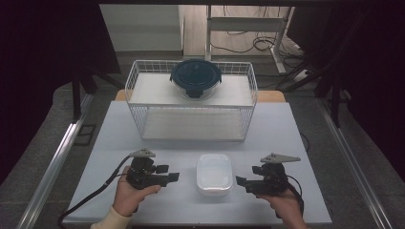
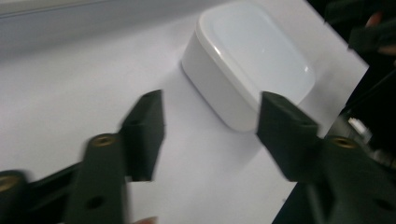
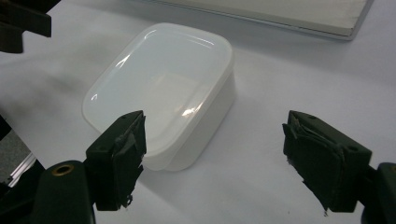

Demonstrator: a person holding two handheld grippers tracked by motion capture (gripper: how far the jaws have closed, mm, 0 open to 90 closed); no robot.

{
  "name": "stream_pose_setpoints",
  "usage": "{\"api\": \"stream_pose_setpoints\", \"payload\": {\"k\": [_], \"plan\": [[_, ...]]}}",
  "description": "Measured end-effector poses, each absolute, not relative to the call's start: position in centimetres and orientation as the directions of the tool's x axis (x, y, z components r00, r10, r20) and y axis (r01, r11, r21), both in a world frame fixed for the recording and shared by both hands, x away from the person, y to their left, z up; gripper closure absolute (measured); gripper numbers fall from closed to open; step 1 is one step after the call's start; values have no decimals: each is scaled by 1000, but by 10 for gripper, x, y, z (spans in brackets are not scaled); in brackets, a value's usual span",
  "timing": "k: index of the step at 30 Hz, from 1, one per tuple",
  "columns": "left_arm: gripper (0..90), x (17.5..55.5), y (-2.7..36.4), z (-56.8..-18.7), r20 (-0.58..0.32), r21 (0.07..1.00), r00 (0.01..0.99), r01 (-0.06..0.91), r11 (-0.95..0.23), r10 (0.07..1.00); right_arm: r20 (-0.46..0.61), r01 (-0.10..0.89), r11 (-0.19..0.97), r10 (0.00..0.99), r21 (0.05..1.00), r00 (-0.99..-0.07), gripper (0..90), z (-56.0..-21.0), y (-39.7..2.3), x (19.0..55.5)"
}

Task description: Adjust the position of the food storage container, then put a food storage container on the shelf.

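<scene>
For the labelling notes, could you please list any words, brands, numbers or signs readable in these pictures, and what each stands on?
None can be read: the white lidded container is plain, and the dark round lid of the bowl in the wire basket shows only moulded ridges, too small to tell any lettering.

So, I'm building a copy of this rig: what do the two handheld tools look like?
Both are black. The left tool and right tool each carry a grey three-cornered plate on top and trail a black cable. Brass-coloured inserts dot the jaw arms. A cream sleeve covers the left forearm.

free: table (image 1: pixel 143 138) around white box (image 1: pixel 214 174) | obstacle: wire basket (image 1: pixel 191 102) beyond
</scene>
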State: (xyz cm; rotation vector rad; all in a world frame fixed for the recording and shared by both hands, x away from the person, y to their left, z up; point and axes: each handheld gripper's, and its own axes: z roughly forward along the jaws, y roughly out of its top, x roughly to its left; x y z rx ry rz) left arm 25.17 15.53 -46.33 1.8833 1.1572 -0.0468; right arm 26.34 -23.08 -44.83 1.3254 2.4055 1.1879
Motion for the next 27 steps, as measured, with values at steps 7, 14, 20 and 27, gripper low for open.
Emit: {"api": "stream_pose_setpoints", "payload": {"k": [7, 14, 20, 27], "plan": [[284, 252, 162, -461, -443, 680, 550, 721, -134, 708, 240, 649, 289, 763, 704, -600, 215, -450, -233, 265], [257, 251, 162, -460, -457, 693, 565, 710, -123, 687, 244, 634, 291, 747, 717, -619, 213, -447, -233, 263], [296, 252, 157, -463, -466, 690, 580, 711, -135, 668, 252, 630, 287, 739, 722, -625, 214, -447, -233, 262], [295, 255, 156, -464, -488, 678, 569, 725, -123, 663, 297, 645, 261, 723, 718, -624, 214, -447, -233, 263]]}}
